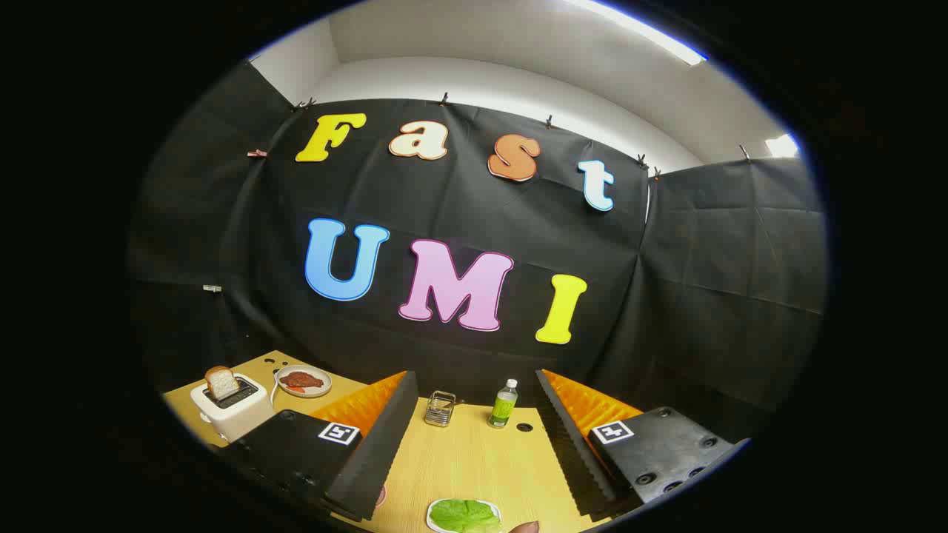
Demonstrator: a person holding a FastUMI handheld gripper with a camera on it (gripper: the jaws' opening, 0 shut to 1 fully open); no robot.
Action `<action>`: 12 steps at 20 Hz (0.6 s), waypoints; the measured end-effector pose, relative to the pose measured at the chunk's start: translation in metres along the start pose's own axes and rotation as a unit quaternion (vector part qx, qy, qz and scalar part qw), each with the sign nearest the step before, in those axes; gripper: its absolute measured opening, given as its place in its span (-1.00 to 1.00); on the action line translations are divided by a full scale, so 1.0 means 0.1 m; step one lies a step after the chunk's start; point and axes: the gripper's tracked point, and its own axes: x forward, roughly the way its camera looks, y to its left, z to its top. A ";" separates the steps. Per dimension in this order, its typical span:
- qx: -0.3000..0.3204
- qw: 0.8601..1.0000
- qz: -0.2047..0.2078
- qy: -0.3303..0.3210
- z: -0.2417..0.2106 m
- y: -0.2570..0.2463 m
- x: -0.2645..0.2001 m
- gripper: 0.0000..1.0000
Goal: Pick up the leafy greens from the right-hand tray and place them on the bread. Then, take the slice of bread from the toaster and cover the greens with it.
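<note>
Tongs (474, 444) released, fingers spread wide over the wooden table (474, 463), touching nothing. Leafy greens (465, 516) on a white tray (433, 518) between the fingertips, at 6 o'clock. Green bottle (503, 403) at 12. Bread slice (221, 382) upright in toaster (229, 411) at 10; plate (303, 381) just beyond.

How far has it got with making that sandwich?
Nothing looks done yet. The leafy greens lie on their tray between the open, empty gripper fingers. The bread slice stands in the toaster. Left: greens onto the food on the far plate, then the slice on top.
</note>
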 end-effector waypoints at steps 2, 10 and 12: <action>-0.002 1.000 0.000 -0.001 0.01 -0.01 -0.01 0.95; -0.005 1.000 0.000 0.001 -0.01 -0.02 0.01 0.95; -0.005 1.000 0.000 0.002 -0.01 -0.01 0.02 0.95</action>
